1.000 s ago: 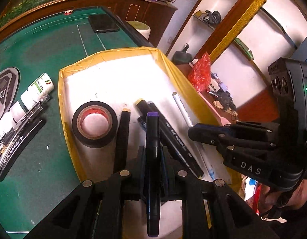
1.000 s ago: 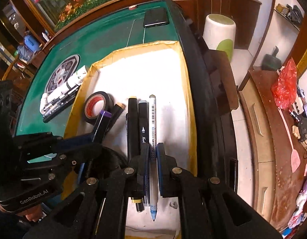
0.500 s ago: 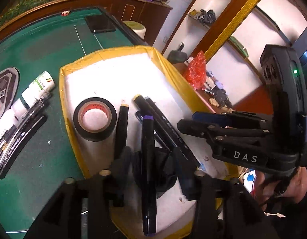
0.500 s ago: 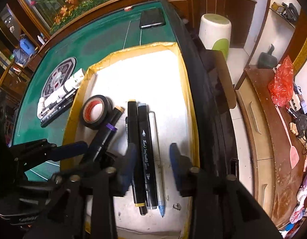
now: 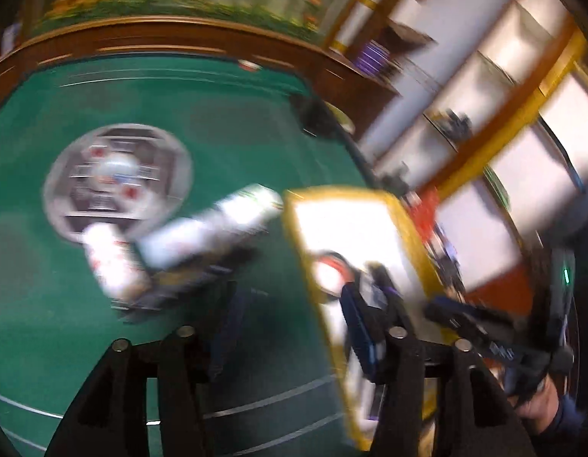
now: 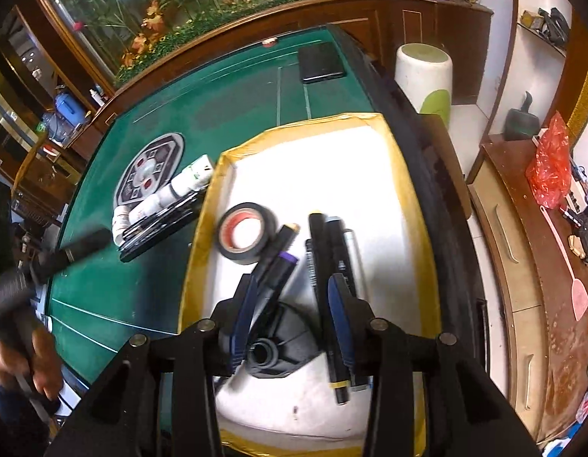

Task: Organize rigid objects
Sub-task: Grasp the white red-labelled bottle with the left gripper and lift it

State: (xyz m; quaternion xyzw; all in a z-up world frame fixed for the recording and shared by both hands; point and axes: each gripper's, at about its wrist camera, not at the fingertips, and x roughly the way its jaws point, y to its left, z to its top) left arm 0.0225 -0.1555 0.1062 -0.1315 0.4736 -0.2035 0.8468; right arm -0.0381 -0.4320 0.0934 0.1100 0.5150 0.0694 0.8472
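Your right gripper (image 6: 292, 321) points steeply down over the tray (image 6: 408, 205), jaws part-open and empty above the markers (image 6: 324, 251); left gripper (image 5: 290, 333), just opened, holds nothing over the table (image 5: 122, 342)

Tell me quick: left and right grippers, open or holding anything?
Left gripper: open, nothing held; jaws have just been opening, above the green table.
Right gripper: open, empty, above the markers in the tray.

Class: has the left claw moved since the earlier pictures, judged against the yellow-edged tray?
Yes. The left claw, jaws just opened and empty, has swung left off the yellow-edged tray; it now hangs over green felt, toward the white bottles.
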